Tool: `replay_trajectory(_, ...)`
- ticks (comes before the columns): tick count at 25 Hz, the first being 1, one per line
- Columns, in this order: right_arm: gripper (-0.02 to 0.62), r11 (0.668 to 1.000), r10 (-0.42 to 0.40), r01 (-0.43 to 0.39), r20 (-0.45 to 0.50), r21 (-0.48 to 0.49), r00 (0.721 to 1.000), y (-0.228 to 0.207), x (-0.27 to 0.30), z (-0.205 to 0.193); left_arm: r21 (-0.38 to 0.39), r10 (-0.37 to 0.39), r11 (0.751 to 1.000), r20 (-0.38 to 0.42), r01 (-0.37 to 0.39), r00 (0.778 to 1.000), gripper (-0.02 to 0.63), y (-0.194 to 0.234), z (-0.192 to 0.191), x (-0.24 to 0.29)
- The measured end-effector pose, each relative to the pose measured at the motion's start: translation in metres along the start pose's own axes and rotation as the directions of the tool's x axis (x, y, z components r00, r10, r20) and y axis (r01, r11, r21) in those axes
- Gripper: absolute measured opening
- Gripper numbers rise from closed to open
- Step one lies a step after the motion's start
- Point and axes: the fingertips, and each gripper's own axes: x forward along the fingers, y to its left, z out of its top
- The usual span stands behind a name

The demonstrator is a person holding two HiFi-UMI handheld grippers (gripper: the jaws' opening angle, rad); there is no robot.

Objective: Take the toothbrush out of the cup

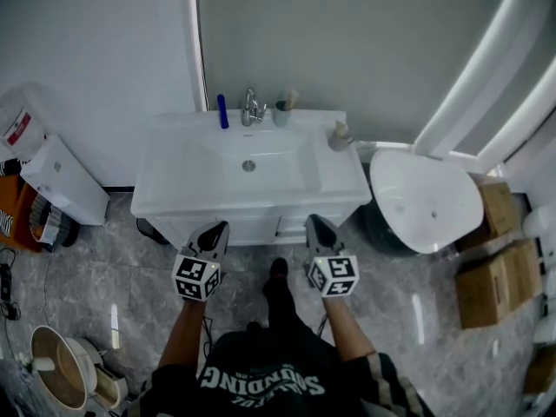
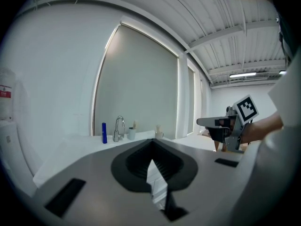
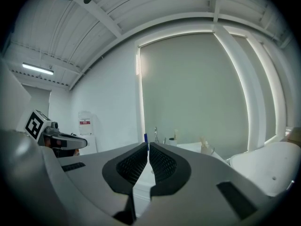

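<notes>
– Behind the basin, on the vanity's back ledge, what does the person have in front of them?

– A small grey cup [image 1: 281, 115] just to the right of the tap [image 1: 251, 107]. The toothbrush [image 1: 291, 99] stands in it, its pale upper end leaning a little to the right above the rim. A blue tube [image 1: 222, 111] stands upright on the tap's other side.

– And where are the two grippers?

– Both are held out over the grey floor in front of the white vanity [image 1: 174, 189], well apart from the cup. The left gripper [image 1: 215, 233] points at the left half of the cabinet front and the right gripper [image 1: 316, 227] at the right half. Each one's marker cube faces up toward the head camera.

– How do the jaws stand?

– Clenched on both. In the left gripper view the dark ribbed pads meet at the tip with nothing between them. In the right gripper view the pads are pressed together along a thin seam, again empty. The cup and brush show small and far beyond the tips in both views.

– Anything else nearby?

– A small vessel [image 1: 340, 135] sits on the counter's right corner, holding something beige that is too small to name. A white toilet [image 1: 426, 200] stands right of the vanity, with cardboard boxes [image 1: 495, 276] beyond it.
</notes>
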Motion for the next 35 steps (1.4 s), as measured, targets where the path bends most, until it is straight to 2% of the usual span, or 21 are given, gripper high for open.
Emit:
replay_trajectory(7,0.0,1.0,-0.008,0.008,-0.004,0.009,1.0,-0.026,0.054,0.003,-0.007,-0.009,1.0,-0.014,0.009,1.0,0.0,0.023,0.004,0.051)
replay_trajectory(10,0.0,1.0,0.002,-0.002,0.003,-0.018,1.0,-0.037,0.087,0.011,-0.003,-0.01,1.0,-0.021,0.01,1.0,0.0,0.038,0.01,0.08)
replay_trajectory(20,0.0,0.996,0.09,-0.09,0.036,-0.014,0.995,-0.086,0.214,0.048,-0.017,0.035,0.999,-0.034,-0.036,0.999,0.0,0.094,0.05,0.186)
replay_trajectory(24,0.0,0.989,0.15,-0.15,0.015,-0.016,0.989,-0.101,0.258,0.054,-0.016,0.048,0.999,-0.041,-0.048,0.998,0.0,0.109,0.062,0.226)
replay_trajectory(31,0.0,0.97,0.215,-0.22,-0.059,-0.106,0.975,-0.108,0.306,0.044,-0.027,0.057,0.998,-0.043,-0.058,0.997,0.0,0.121,0.074,0.274)
replay_trajectory(35,0.0,0.97,0.206,-0.21,-0.051,-0.119,0.977,-0.111,0.318,0.048,-0.033,0.039,0.999,-0.051,-0.041,0.998,0.0,0.125,0.075,0.292)
